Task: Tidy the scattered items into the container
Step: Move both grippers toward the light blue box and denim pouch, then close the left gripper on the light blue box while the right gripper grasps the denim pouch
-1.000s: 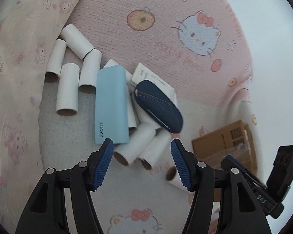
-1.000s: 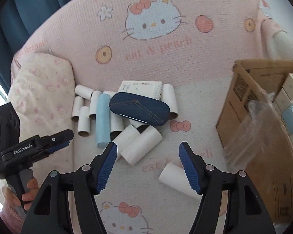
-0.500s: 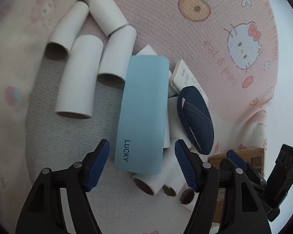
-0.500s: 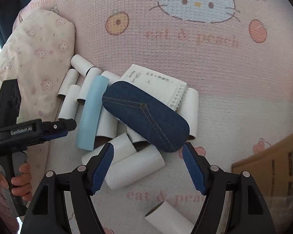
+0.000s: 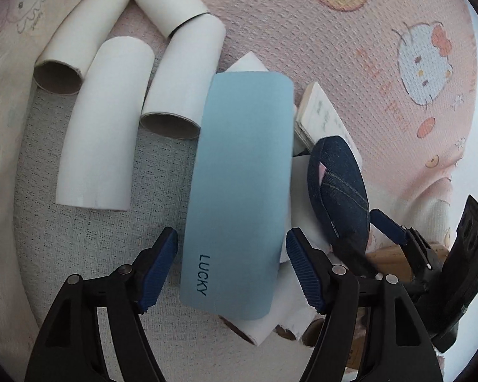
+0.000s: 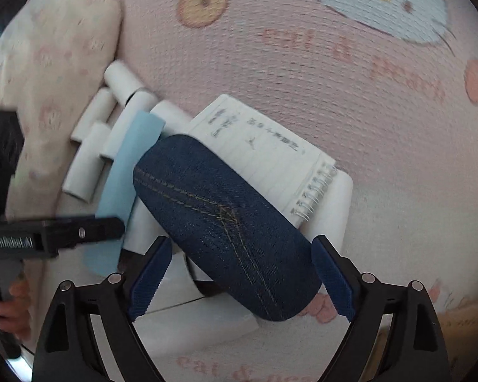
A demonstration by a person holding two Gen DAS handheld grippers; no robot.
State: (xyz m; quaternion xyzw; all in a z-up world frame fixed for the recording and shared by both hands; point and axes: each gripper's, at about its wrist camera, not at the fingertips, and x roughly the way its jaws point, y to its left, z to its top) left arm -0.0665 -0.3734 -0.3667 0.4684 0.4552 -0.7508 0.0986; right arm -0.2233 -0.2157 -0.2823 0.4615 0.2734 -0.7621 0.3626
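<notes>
Surface: pink waffle-weave blanket [image 5: 350,73] printed with cartoon cats and peaches, spread over a soft seat or bed; a pale printed pillow [image 6: 51,47] lies at one end.

Item 1: light blue case [image 5: 242,191], marked "LUCKY", lying flat on top of several white cardboard tubes [image 5: 102,127]. The left gripper [image 5: 231,269] hangs over its near end, jaws spread wide, one blue pad on either side of the case, neither pad touching it.

Item 2: denim case [image 6: 226,222], dark blue with tan stitching, resting slantwise on the tubes and on one corner of a spiral notepad [image 6: 271,156]. The right gripper [image 6: 240,278] brackets its lower end; its jaws are opening, the case between them, the pads clear of the fabric.

Item 3: spiral notepad, lined pages with handwriting, partly under the denim case and lying on a tube.

Item 4: white cardboard tubes, a loose cluster beside and beneath both cases, several open ends showing brown inside.

Item 5: cardboard box [image 5: 388,251], only a brown sliver visible past the denim case in the left wrist view, well apart from the blue case.

A hand [image 6: 16,302] holding the left gripper's handle shows at the edge of the right wrist view.
</notes>
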